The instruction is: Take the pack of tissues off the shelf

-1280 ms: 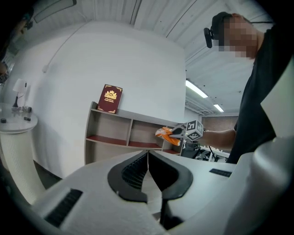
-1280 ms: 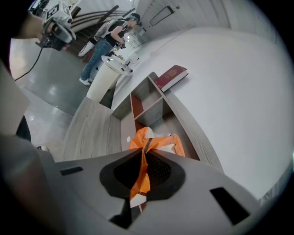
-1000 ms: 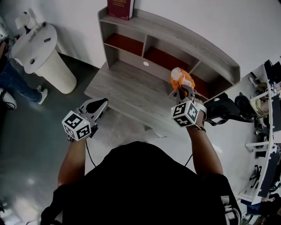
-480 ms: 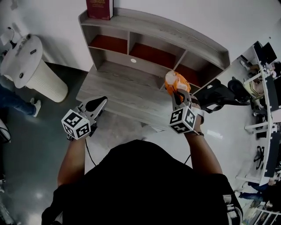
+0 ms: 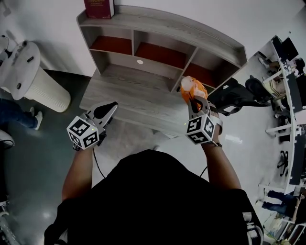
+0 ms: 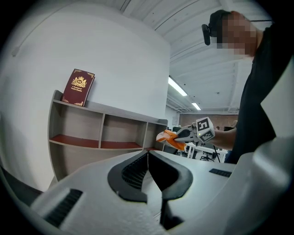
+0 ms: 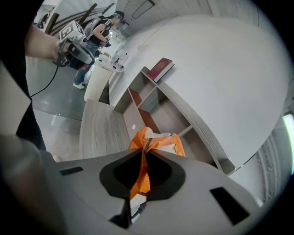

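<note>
My right gripper [image 5: 195, 100] is shut on an orange and white pack of tissues [image 5: 192, 88], held in the air over the right part of the grey desk [image 5: 134, 103], in front of the shelf unit [image 5: 162, 38]. In the right gripper view the wrapper of the pack of tissues [image 7: 156, 142] is pinched between the jaws of the right gripper [image 7: 141, 158]. My left gripper [image 5: 109, 109] hovers at the desk's front left edge, jaws shut with nothing in them. The left gripper [image 6: 148, 156] looks toward the shelf unit [image 6: 101, 133] and sees the pack of tissues [image 6: 172, 137] at the right.
A dark red book [image 5: 99, 7] stands on top of the shelf unit at the left. The shelf compartments have red floors. A white round pedestal [image 5: 28, 76] stands left of the desk, a black office chair [image 5: 239, 93] to the right. A person [image 7: 98, 32] stands far off.
Both grippers have drifted a little; the right one, with the pack in it, sits slightly farther out from the shelf. The view has shifted so the shelf appears more to the left.
</note>
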A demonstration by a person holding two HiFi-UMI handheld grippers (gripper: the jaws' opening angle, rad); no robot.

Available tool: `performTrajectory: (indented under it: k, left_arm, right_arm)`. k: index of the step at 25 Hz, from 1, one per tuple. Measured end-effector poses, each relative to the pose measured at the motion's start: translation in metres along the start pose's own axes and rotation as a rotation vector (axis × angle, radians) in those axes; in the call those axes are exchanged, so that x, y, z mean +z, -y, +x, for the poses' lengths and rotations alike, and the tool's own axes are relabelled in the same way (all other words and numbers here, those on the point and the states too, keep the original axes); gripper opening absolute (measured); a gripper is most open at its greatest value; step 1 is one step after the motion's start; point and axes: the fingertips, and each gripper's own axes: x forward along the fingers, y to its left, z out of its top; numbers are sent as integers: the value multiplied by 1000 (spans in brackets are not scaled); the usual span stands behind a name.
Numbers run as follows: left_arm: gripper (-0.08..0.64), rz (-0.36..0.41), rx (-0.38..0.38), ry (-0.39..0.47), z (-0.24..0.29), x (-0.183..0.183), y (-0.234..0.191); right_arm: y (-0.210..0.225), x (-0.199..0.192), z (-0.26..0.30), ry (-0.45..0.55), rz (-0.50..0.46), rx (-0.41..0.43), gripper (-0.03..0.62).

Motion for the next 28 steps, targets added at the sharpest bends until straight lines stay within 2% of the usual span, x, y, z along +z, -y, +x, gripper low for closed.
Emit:
performTrajectory:
  k: [17,28]
  left_arm:
    - [18,-7,17,-9,4,-7,-4]
    - [18,-34,81,-27,-10,-16,-17]
  right_arm:
    - [-10,-15,9,-9,29,39,12]
    - [-41,-18,54,-15,5,144,12]
